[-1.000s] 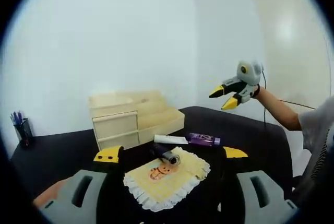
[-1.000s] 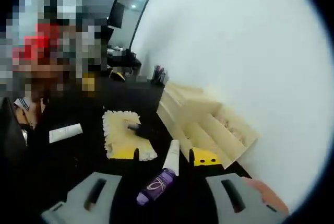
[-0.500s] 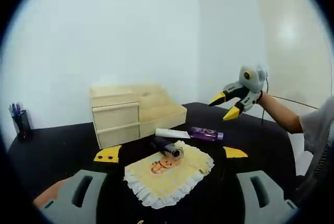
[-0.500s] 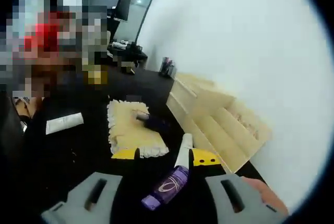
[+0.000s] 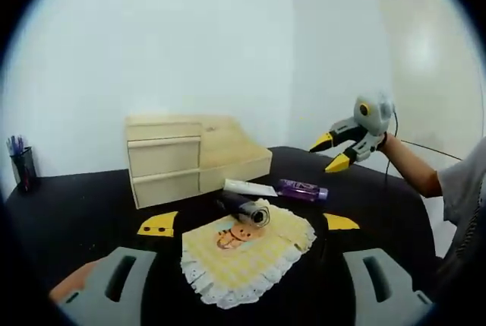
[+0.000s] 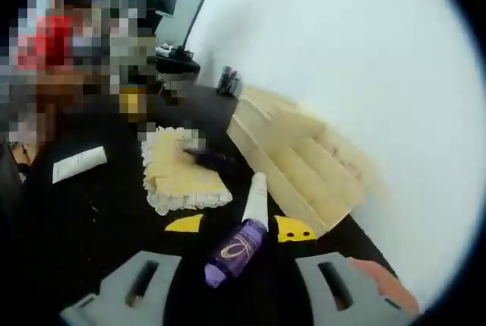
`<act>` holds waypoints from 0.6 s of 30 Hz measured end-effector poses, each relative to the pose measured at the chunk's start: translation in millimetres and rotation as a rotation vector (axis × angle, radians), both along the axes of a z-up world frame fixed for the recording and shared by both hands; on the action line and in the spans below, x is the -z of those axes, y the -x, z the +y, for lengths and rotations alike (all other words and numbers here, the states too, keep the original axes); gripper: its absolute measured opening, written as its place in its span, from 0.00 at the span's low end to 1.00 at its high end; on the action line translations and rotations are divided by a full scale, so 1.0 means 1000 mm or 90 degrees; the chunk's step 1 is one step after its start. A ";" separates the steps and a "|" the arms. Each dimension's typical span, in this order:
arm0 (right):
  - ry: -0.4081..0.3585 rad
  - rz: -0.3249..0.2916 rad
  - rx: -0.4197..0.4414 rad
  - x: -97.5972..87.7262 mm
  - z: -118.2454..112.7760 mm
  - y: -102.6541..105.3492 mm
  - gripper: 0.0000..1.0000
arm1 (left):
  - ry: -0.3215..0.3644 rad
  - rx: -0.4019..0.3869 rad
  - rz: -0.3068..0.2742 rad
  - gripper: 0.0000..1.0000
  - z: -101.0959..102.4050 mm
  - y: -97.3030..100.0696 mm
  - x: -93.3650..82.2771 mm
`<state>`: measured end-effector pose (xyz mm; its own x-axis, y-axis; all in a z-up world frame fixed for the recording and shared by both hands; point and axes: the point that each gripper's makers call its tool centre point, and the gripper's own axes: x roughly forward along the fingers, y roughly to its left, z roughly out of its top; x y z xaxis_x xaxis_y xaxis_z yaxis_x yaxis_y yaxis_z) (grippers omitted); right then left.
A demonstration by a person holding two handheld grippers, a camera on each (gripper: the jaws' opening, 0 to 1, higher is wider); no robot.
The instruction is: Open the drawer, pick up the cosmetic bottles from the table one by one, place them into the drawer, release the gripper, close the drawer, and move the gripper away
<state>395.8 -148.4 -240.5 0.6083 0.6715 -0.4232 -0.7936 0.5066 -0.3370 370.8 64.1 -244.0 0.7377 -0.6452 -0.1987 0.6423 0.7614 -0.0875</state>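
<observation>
In the left gripper view, a pen cup [image 5: 20,165] stood at the far left of the black table [image 5: 83,212]. Right of it sat the wooden organiser [image 5: 194,159], its two drawers [image 5: 163,168] at its left end, both fronts flush and shut. Nearer lay a yellow lace-edged cloth [image 5: 247,254] with a dark bottle [image 5: 241,208] on its far edge. Just beyond the cloth lay a white tube [image 5: 249,188] and, to its right, a purple bottle [image 5: 301,189], end to end and roughly parallel to the organiser front. The left gripper [image 5: 249,223] hung over the near edge of the table with its jaws wide apart and nothing between them. At the far right, the right gripper [image 5: 334,152] was in the air above and right of the purple bottle, jaws apart and empty.

In the right gripper view, another white tube [image 6: 79,163] lay alone at the left, well apart from the cloth [image 6: 182,178]. The right gripper [image 6: 239,226] pointed straight at the purple bottle [image 6: 234,251], which lay between its spread tips, long axis running away from the camera toward the white tube [image 6: 256,198] beyond it. The organiser [image 6: 300,163] stretched along the right.

By my reading, the drawer had not yet been opened and the left gripper was the nearer one to the drawers, while the right was the nearer to the purple bottle
</observation>
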 end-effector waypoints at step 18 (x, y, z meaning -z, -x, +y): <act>-0.100 0.047 0.115 0.030 -0.018 0.010 0.29 | 0.034 0.065 -0.026 0.67 -0.048 -0.016 -0.002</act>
<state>385.3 -166.6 -270.0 0.6956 0.6158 -0.3700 -0.7050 0.6843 -0.1865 387.2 15.8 -241.7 0.6749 -0.7257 -0.1336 0.7197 0.6873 -0.0980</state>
